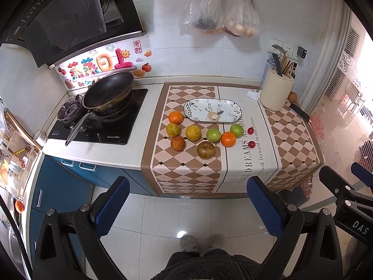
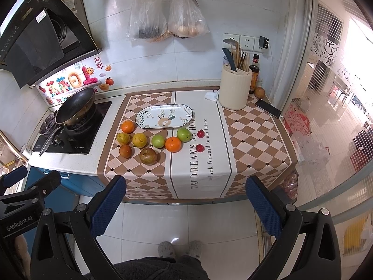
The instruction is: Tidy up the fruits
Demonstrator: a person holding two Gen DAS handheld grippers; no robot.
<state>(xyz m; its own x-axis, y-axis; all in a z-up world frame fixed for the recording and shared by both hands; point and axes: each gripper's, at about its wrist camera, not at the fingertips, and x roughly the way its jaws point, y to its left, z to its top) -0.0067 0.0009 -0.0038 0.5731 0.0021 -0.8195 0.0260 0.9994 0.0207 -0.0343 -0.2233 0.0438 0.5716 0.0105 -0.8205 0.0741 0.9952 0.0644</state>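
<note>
Several fruits lie loose on the checked counter cloth (image 1: 186,168) in front of an oval patterned plate (image 1: 212,110) (image 2: 164,116) that holds nothing. Among them are an orange (image 1: 175,117) (image 2: 128,126), a yellow-green citrus (image 1: 193,132) (image 2: 139,140), two green apples (image 1: 213,135) (image 2: 183,134), a brown pear (image 1: 206,149) (image 2: 148,155), another orange (image 1: 228,139) (image 2: 173,144) and two small red fruits (image 1: 251,144) (image 2: 200,134). My left gripper (image 1: 187,207) and right gripper (image 2: 185,207) both hang open over the floor, short of the counter edge, holding nothing.
A wok (image 1: 108,89) sits on the hob at the left. A cream utensil holder (image 1: 276,91), a phone (image 2: 268,108) and a sauce bottle (image 2: 254,75) stand at the back right. Plastic bags (image 2: 167,18) hang on the wall. A person's slippers (image 2: 179,248) are on the tiled floor.
</note>
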